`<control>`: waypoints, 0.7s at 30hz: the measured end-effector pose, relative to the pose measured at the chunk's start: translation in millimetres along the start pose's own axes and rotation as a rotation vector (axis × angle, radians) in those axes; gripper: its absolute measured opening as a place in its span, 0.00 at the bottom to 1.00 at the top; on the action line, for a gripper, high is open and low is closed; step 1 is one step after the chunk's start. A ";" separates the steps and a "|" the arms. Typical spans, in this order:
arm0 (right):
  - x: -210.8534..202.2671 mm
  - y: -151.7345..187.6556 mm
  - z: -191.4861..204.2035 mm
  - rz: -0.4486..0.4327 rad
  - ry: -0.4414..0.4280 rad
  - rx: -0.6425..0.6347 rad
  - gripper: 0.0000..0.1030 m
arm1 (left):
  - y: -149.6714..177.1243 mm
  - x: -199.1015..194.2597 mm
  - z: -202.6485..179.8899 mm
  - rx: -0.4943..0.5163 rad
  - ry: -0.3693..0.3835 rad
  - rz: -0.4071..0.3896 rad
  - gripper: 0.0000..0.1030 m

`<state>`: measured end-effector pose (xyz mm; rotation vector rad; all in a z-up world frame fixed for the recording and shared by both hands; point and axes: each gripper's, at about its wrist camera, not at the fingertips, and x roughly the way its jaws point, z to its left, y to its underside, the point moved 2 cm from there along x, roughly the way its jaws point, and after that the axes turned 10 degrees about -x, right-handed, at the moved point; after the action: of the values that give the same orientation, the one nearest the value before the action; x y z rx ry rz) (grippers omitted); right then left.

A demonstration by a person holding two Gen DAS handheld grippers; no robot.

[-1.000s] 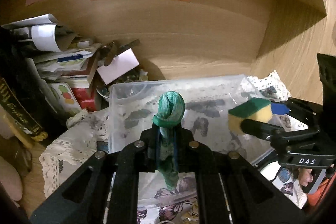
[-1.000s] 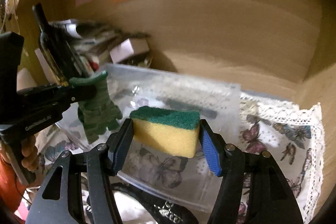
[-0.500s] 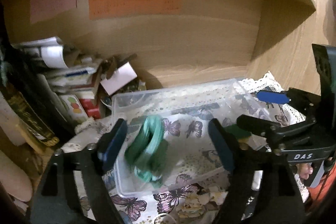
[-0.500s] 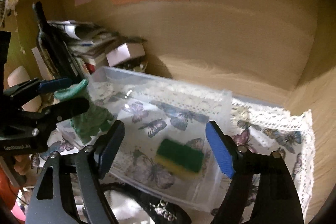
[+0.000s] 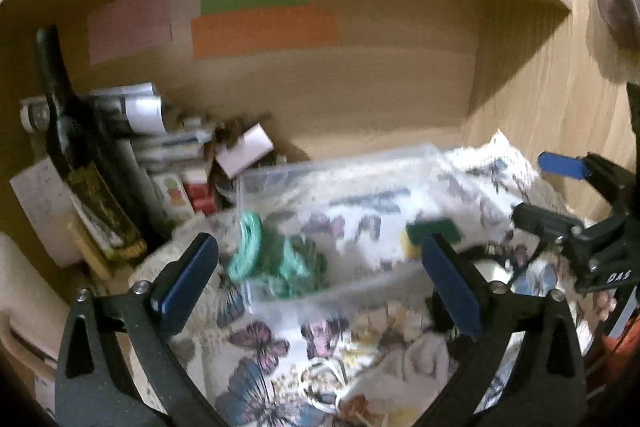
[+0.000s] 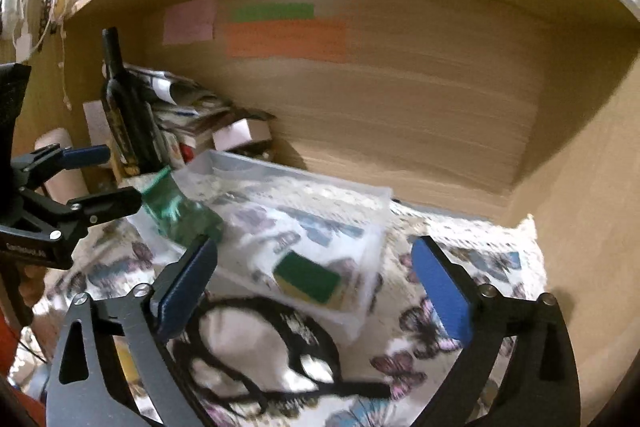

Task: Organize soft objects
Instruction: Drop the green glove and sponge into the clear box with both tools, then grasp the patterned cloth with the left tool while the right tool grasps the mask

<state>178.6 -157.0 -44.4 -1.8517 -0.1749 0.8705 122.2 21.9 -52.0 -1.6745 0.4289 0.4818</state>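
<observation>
Both claws hang spread wide with nothing between their blue pads, in front of a clear plastic bin that sits on a butterfly-print cloth inside a wooden shelf nook.

The left claw faces the bin's near wall. The green knitted cloth lies bunched in the bin's left end, just beyond the left pad and clear of it. From the right wrist view the same knit shows at the bin's far-left corner, close to the tip of the left claw's lower finger; whether they touch I cannot tell.

The right claw is likewise released. The sponge, green scouring side up with a yellow edge, rests flat on the bin floor at the right end, seen between and beyond the two pads, touching neither. In the left wrist view the sponge sits just past the left claw's right pad.

A dark wine bottle stands at the left beside stacked papers and boxes. Orange, green and pink paper notes are stuck on the back panel. A black cord loops over the cloth in front of the bin.
</observation>
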 end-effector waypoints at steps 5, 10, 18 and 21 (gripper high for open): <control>1.7 30.1 -2.6 0.062 -0.004 0.026 0.97 | 31.0 18.4 -0.8 0.019 0.024 0.082 1.00; 12.2 55.0 -3.5 0.119 -0.020 0.069 0.96 | 49.9 36.0 -1.5 0.036 0.030 0.157 0.77; 32.7 69.9 0.1 0.173 -0.074 0.108 0.65 | 59.0 58.7 2.1 -0.015 0.086 0.247 0.57; 42.4 75.5 2.7 0.205 -0.088 0.102 0.24 | 61.4 63.9 -0.8 -0.021 0.124 0.271 0.43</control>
<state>187.8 -168.5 -129.8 -1.7580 0.0053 1.0829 143.3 11.1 -137.4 -1.6801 0.7506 0.5835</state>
